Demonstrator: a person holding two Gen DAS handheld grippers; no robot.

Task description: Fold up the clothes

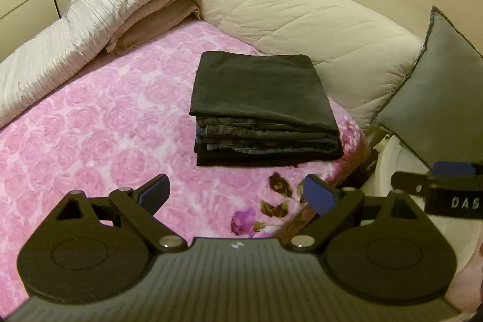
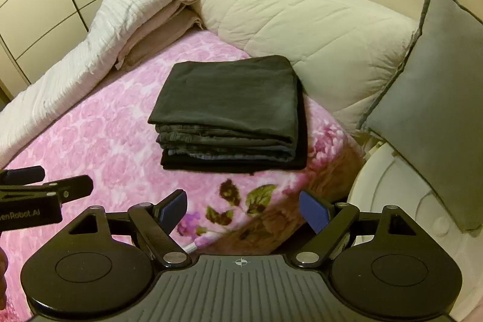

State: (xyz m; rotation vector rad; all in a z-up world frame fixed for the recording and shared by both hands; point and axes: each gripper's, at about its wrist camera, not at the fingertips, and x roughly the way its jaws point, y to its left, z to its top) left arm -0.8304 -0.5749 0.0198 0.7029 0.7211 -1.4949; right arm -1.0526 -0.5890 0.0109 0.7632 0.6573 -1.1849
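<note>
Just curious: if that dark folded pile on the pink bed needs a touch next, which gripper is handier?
Probably the left gripper: the pile sits almost straight ahead of it, but off to one side of the right gripper. Both are open and empty.

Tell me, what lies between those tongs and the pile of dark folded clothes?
Only bare pink rose blanket separates the left tongs from the pile, in both views.
</note>
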